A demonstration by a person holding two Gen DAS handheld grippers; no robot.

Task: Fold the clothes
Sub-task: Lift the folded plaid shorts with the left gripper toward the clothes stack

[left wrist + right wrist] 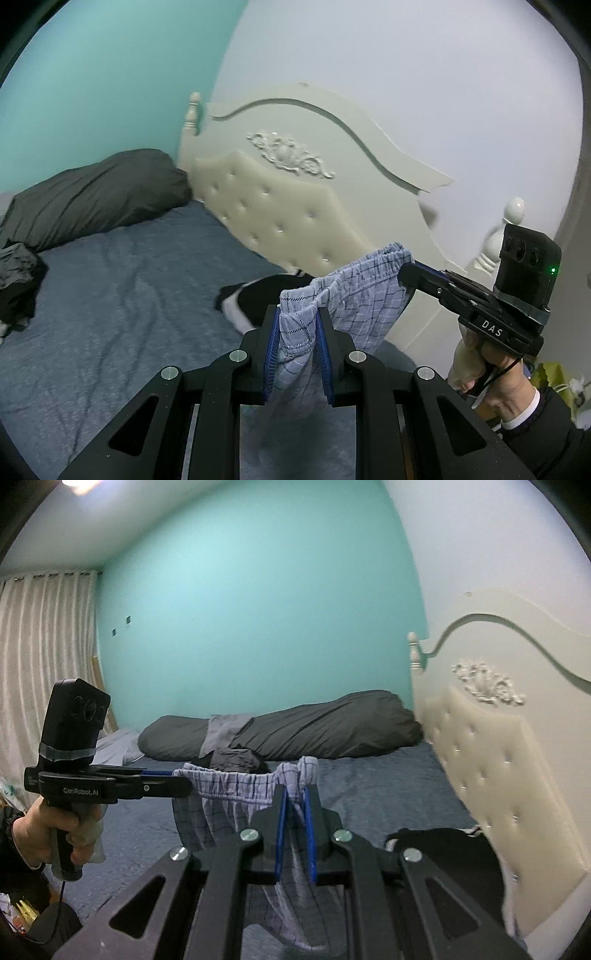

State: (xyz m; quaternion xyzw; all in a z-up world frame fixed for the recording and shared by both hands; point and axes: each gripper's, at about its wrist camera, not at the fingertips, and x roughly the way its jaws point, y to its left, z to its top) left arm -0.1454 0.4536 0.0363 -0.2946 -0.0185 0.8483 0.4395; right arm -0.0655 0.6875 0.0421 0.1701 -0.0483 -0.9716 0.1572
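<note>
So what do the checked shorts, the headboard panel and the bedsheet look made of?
Shorts: thin woven cloth, probably cotton; matte, pale blue check, bunching softly with a gathered waistband.
Headboard panel: padded cream upholstery, perhaps faux leather; slight sheen, button tufts. Its frame looks like painted wood.
Bedsheet: soft matte blue-grey fabric, creased; the weave is too blurred to tell.
</note>
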